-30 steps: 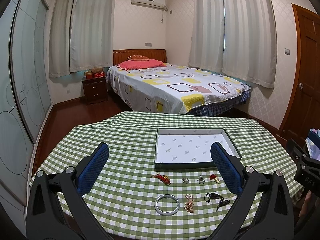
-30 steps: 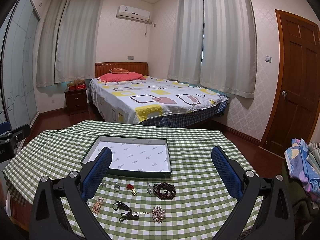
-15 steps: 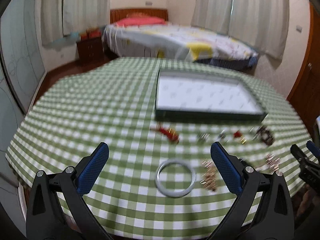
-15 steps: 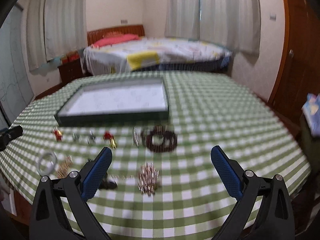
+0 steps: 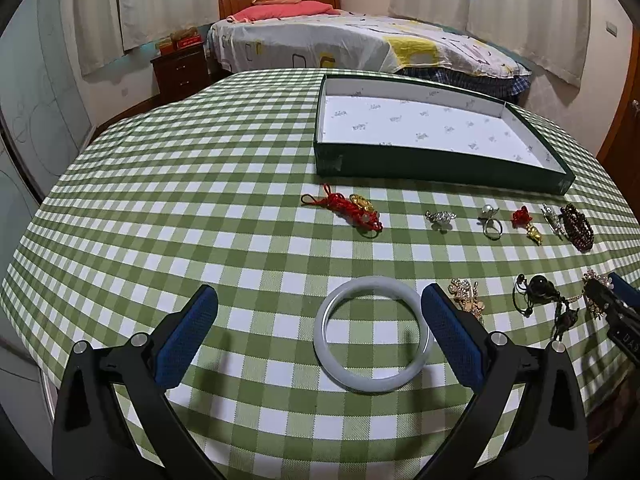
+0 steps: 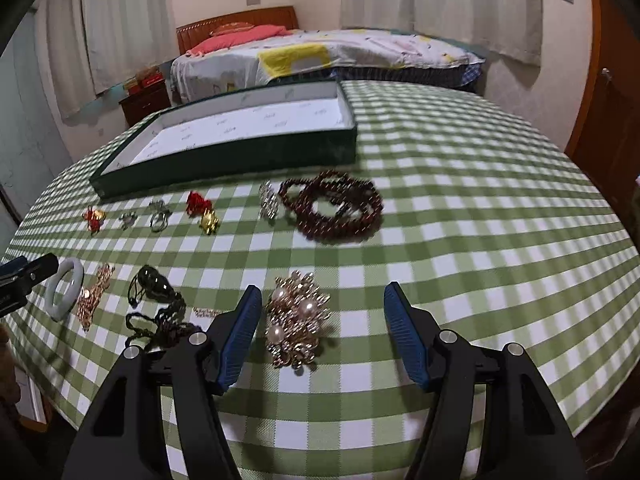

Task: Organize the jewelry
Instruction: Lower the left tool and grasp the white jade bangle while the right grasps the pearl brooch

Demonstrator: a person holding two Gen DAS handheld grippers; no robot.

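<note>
Jewelry lies on a green checked tablecloth in front of a shallow dark green box (image 5: 432, 160) with a white lining. My left gripper (image 5: 318, 304) is open, low over the table, with a pale jade bangle (image 5: 372, 376) between its fingers, nearer the right one. My right gripper (image 6: 320, 300) is open, with a gold and pearl brooch (image 6: 298, 320) between its fingers, close to the left one. A dark red bead bracelet (image 6: 332, 210), a red knot charm (image 5: 348, 208), rings and small brooches lie nearer the box (image 6: 224, 164).
A black cord pendant (image 6: 156, 308) and a gold brooch (image 6: 94, 294) lie left of the right gripper. The table's near edge is just below both grippers. A bed (image 5: 360, 40), nightstand and wooden door stand beyond the table.
Both grippers have dropped and moved forward toward the table. The bangle now sits between the left fingers and the pearl brooch between the right fingers. Both stay open.
</note>
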